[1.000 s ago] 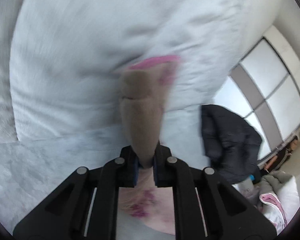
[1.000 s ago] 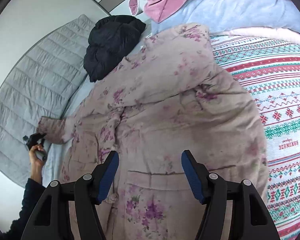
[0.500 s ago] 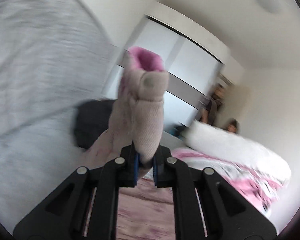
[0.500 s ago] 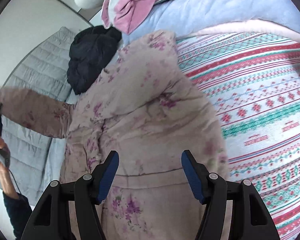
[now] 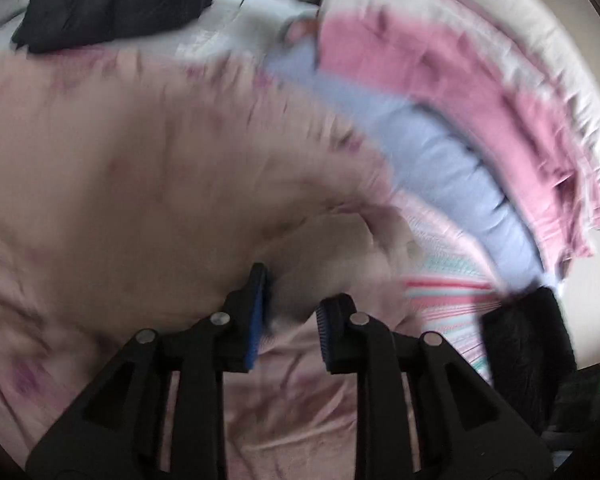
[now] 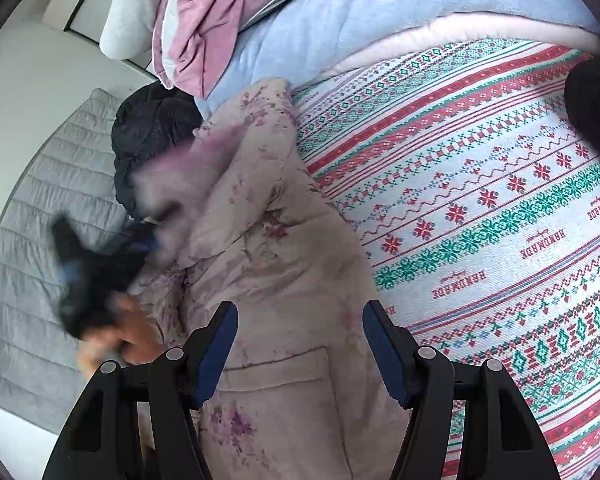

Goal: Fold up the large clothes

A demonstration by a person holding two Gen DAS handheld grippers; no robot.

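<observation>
Robe (image 6: 284, 280) sleeve between opening left gripper (image 5: 290, 312) jaws; right gripper (image 6: 298, 354) agape above robe.

Floral beige robe (image 6: 284, 280) sprawled on bed; sleeve (image 5: 340, 248) folded across.

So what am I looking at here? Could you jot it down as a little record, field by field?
Place: bed with a patterned blanket
Garment: floral robe, sleeve brought across its body
Left tongs: opening, sleeve cloth between the jaws, not pinched
Right tongs: open, empty, above the robe
Also there: black jacket, pink and blue bedding
</observation>
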